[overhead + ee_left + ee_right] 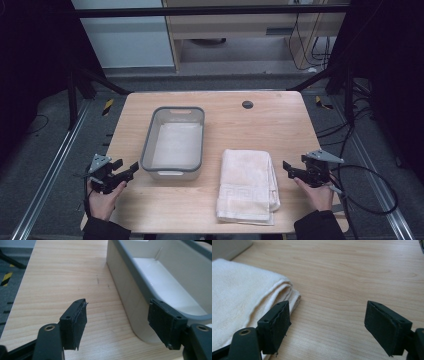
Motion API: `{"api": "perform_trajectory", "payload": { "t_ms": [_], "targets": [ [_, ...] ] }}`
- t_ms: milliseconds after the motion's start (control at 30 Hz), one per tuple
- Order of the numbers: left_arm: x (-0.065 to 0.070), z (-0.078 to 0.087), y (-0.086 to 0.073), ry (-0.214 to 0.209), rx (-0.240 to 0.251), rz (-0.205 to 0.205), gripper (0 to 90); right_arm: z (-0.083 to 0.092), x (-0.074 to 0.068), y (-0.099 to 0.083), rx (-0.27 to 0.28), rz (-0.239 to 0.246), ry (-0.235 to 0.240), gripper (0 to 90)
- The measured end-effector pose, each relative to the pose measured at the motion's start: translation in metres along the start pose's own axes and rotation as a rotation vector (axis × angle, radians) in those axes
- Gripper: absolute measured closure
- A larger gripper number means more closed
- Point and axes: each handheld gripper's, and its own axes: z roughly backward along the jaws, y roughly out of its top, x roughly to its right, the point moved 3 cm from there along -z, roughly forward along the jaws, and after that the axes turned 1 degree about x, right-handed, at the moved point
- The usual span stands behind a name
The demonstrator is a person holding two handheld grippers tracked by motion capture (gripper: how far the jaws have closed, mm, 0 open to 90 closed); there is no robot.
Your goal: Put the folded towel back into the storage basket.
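Observation:
A folded cream towel (248, 186) lies at the front of the wooden table (270, 125), right of centre. A grey-rimmed white plastic basin (174, 142) stands to its left, with nothing inside. My left gripper (129, 171) hovers open at the basin's front left corner; in the left gripper view its jaws (120, 322) stand wide apart beside the basin wall (130, 297). My right gripper (288, 169) is open just right of the towel; in the right gripper view the towel's folded edge (249, 295) lies by the left jaw, with bare wood between the gripper's jaws (327, 325).
A small dark grommet hole (247, 104) sits near the table's far edge. Black frame bars and cables surround the table. Bare wood stretches beyond the towel and to the left of the basin.

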Motion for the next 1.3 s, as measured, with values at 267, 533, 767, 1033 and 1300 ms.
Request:
{"api": "perform_trajectory", "payload": {
  "t_ms": [267, 533, 767, 1033, 1300],
  "targets": [
    [0.009, 0.007, 0.006, -0.012, 0.036, -0.027, 33.8, 0.003, -0.004, 0.003, 0.0, 0.021, 0.017, 26.4],
    [0.015, 0.013, 0.012, -0.018, 0.067, -0.04, 34.6, 0.009, -0.006, 0.01, 0.016, 0.019, 0.039, 31.2],
    [0.023, 0.013, 0.016, -0.038, 0.072, -0.052, 35.3, 0.009, -0.008, 0.015, 0.02, 0.021, 0.048, 31.8],
    [0.037, 0.014, 0.022, -0.067, 0.082, -0.067, 36.4, 0.011, -0.009, 0.027, 0.052, 0.0, 0.059, 34.2],
    [0.049, 0.015, 0.031, -0.095, 0.1, -0.076, 37.1, 0.017, -0.016, 0.043, 0.083, 0.0, 0.085, 35.0]
  ]
}}
